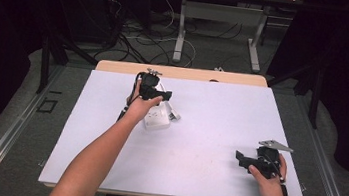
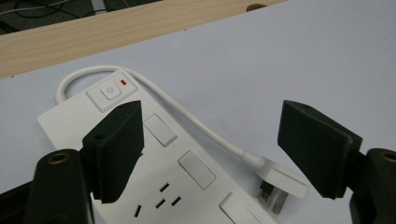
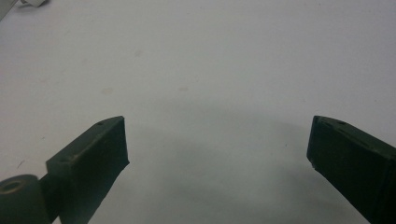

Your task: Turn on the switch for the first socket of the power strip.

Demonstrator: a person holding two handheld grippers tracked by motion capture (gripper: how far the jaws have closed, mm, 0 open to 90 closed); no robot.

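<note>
A white power strip (image 1: 156, 120) lies on the white table cover, left of centre. In the left gripper view the power strip (image 2: 154, 154) shows a power button with a red light, rocker switches and socket holes. Its white cable (image 2: 196, 119) loops round to a three-pin plug (image 2: 281, 181) lying loose beside it. My left gripper (image 1: 161, 95) hovers just above the strip, and its jaws stand open around nothing (image 2: 210, 109). My right gripper (image 1: 241, 159) rests low near the table's right front, open over bare cover (image 3: 217, 123).
The white cover (image 1: 208, 132) leaves a strip of bare wood (image 1: 180, 72) along the table's far edge. Beyond it, loose cables (image 1: 144, 44) lie on the floor by another table's legs (image 1: 180, 33). Dark drapes stand on both sides.
</note>
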